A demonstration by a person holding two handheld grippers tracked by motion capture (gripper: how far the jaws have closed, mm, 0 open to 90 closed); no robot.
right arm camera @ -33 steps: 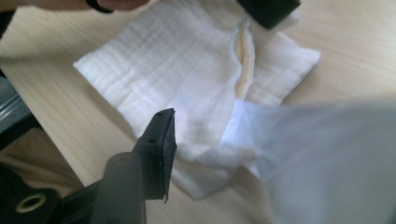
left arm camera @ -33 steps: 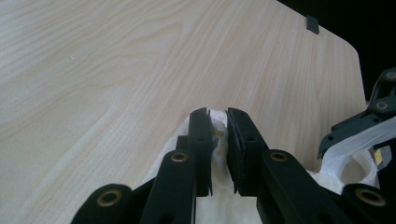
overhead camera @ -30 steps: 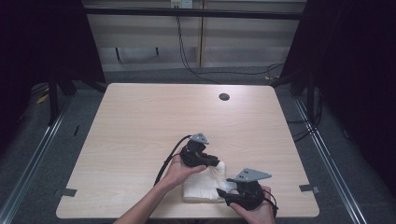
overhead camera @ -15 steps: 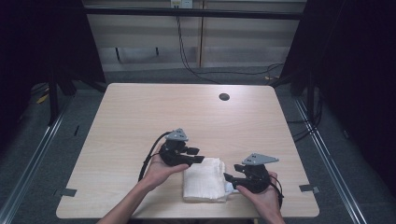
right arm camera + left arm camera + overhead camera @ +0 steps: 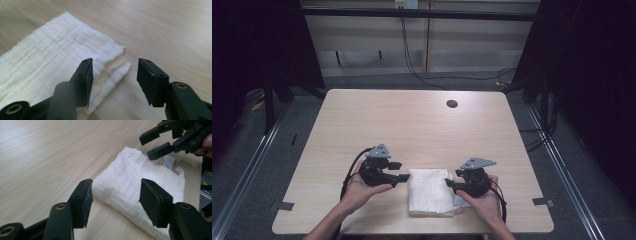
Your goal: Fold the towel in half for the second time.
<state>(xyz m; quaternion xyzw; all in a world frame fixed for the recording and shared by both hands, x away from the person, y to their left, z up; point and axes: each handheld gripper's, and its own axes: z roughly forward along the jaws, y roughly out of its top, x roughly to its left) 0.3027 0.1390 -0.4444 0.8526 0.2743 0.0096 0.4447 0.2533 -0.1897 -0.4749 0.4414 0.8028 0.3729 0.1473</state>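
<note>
Flanking the folded white cloth near the worktop's front edge, both claws stood open and empty: the left claw, jaws just widened, and the right claw. Pinching the layered corner cleanly, judging by the stacked edges, would have kept the fold neat.
</note>
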